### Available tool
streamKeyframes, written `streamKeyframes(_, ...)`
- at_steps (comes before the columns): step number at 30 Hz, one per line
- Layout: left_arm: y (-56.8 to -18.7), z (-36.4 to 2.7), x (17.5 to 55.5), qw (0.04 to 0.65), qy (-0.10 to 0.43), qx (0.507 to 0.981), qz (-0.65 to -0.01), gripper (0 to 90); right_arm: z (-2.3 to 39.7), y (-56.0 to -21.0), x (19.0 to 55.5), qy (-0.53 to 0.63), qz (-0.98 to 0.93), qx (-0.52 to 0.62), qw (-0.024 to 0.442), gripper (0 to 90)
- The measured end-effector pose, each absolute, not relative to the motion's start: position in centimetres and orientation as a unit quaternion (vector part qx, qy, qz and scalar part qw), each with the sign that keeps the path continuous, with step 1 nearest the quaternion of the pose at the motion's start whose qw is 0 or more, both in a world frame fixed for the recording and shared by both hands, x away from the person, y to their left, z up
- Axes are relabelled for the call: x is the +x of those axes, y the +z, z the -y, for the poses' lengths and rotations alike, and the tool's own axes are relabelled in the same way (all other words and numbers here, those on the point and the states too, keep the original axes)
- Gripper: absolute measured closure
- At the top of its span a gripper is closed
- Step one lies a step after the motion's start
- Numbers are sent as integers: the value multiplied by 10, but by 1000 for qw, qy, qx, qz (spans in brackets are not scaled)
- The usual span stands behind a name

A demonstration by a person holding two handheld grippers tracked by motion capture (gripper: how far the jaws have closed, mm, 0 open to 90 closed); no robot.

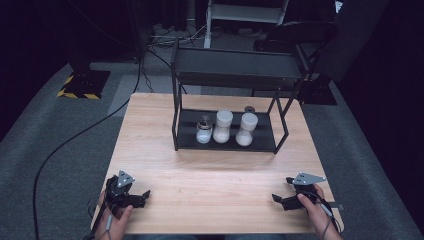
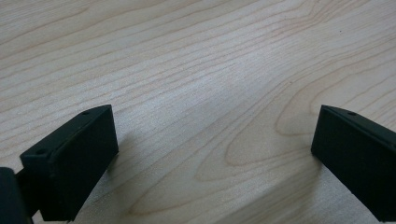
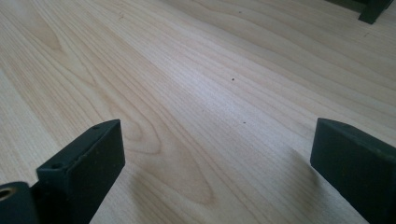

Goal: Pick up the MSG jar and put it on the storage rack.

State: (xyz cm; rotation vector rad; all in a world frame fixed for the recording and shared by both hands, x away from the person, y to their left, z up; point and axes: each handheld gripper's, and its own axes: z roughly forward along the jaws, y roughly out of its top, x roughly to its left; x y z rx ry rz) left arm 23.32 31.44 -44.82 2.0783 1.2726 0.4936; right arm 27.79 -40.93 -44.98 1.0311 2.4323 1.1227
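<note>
A small dark object behind the right-hand white jar on the rack's lower shelf sits half hidden, too small to identify. The stopper on the little glass bottle blurs into the shadow. Both forearms are cut off by the lower edge of the high view. In the right gripper view, a dark rack foot is clipped by the upper right corner.

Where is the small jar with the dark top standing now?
In the high view, the small jar stands on the rack's bottom shelf, leftmost of three, beside the white-lidded middle jar.
</note>
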Motion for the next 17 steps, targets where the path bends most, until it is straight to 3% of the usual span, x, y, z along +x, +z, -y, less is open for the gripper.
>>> streamKeyframes(17, -448, -314, 233, 322, 188, 791, -485, 5, 400, -448, 277, 361, -859, 332, 147, 0)
